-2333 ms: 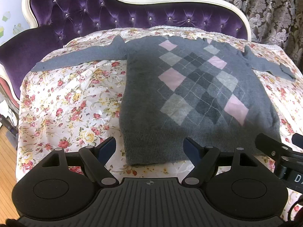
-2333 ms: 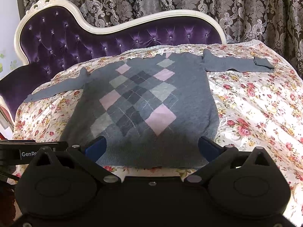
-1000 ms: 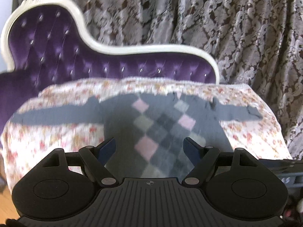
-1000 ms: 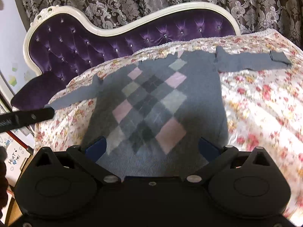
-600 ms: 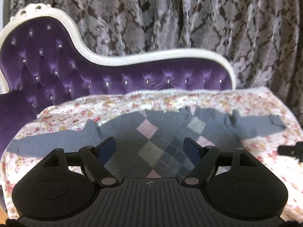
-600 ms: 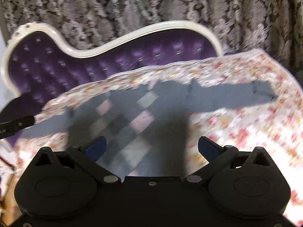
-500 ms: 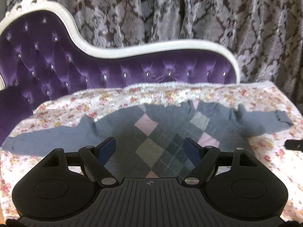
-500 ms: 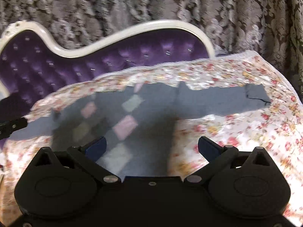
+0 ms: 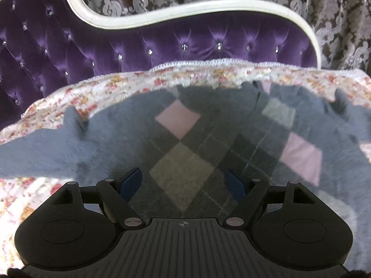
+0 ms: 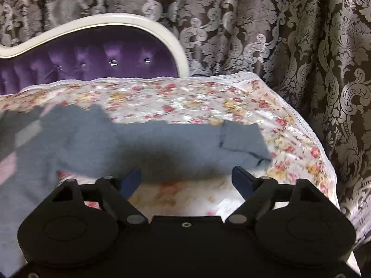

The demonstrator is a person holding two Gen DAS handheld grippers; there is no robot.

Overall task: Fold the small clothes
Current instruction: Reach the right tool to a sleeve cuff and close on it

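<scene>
The left tool (image 9: 183,183) has its two blue-tipped black fingers spread wide and empty, hovering low over the chest of the grey knitted sweater with pink and pale-grey argyle diamonds (image 9: 185,143). It points toward twelve o'clock, roughly level, with the neckline ahead of it and the sweater's left sleeve (image 9: 41,153) running off at nine o'clock. The right tool (image 10: 186,179) is likewise spread and holds nothing. It sits just short of the plain grey right sleeve (image 10: 180,143), which lies straight across its view from nine to three o'clock, the turned cuff (image 10: 241,139) at about one o'clock.

The sweater lies face up and flat on the white floral bedspread (image 10: 289,125), sleeves stretched out to either side. That layout looks deliberate: an opened-out garment gives each tool a clear edge to take. The right tool seems lined up for the sleeve, probably to fold it inward across the body, while the left waits over the torso, perhaps to pin the cloth or move to the other sleeve. No fold is visible yet, so the task appears to be at its start.

Beyond the bedspread rises the tufted purple velvet headboard with a white curved frame (image 9: 162,41), and behind it hangs the grey damask curtain (image 10: 301,46). Both views are somewhat blurred.
</scene>
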